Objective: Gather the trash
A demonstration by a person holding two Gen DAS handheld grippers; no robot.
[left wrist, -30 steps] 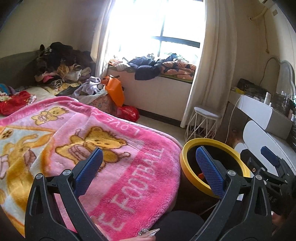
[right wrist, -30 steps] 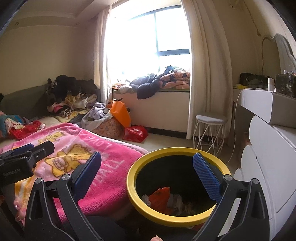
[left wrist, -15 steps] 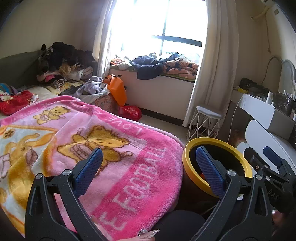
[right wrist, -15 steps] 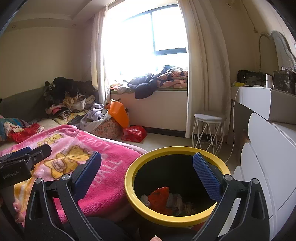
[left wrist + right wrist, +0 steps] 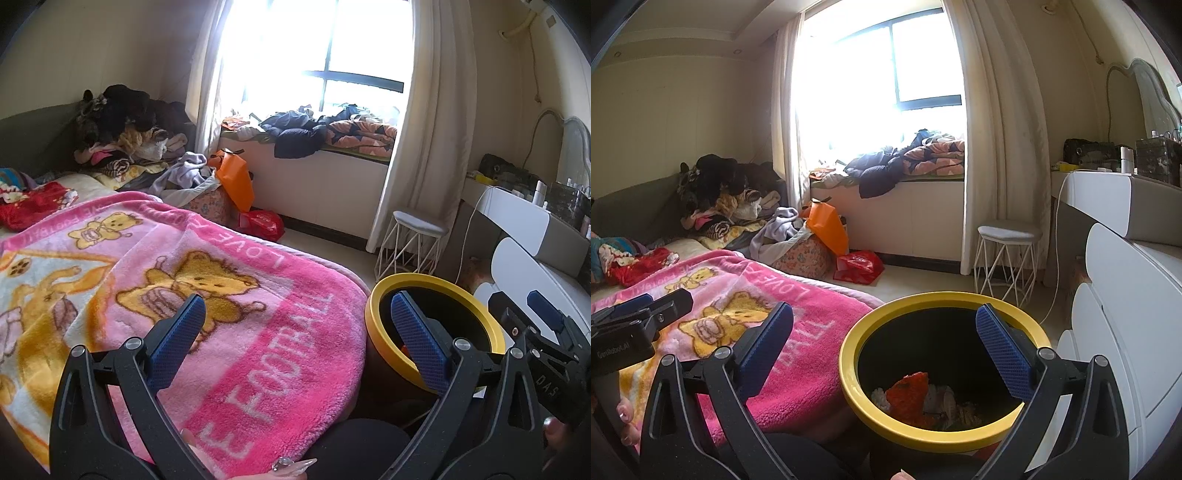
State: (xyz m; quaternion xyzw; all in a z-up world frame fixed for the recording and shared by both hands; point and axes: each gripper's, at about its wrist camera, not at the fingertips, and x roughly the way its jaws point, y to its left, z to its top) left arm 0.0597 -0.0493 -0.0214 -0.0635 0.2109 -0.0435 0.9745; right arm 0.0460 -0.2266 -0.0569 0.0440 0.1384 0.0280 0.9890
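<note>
- A pink blanket point(image 5: 229, 295) with bear prints covers the near bed.
- A red cloth point(image 5: 35, 203) lies at the bed's far end.
- Clothes point(image 5: 125, 129) are heaped in the corner by the left curtain.
- An orange bag point(image 5: 827, 225) leans on a floral bag point(image 5: 803, 256), with a red bag point(image 5: 858, 266) on the floor just beside them.
- A jacket point(image 5: 875, 173) and a quilt point(image 5: 932, 157) sprawl along the window seat.
- A white wire stool point(image 5: 1006, 254) stands beside the right curtain point(image 5: 1001, 129).
- Bottles and boxes crowd the white dresser point(image 5: 1108, 199).
</note>
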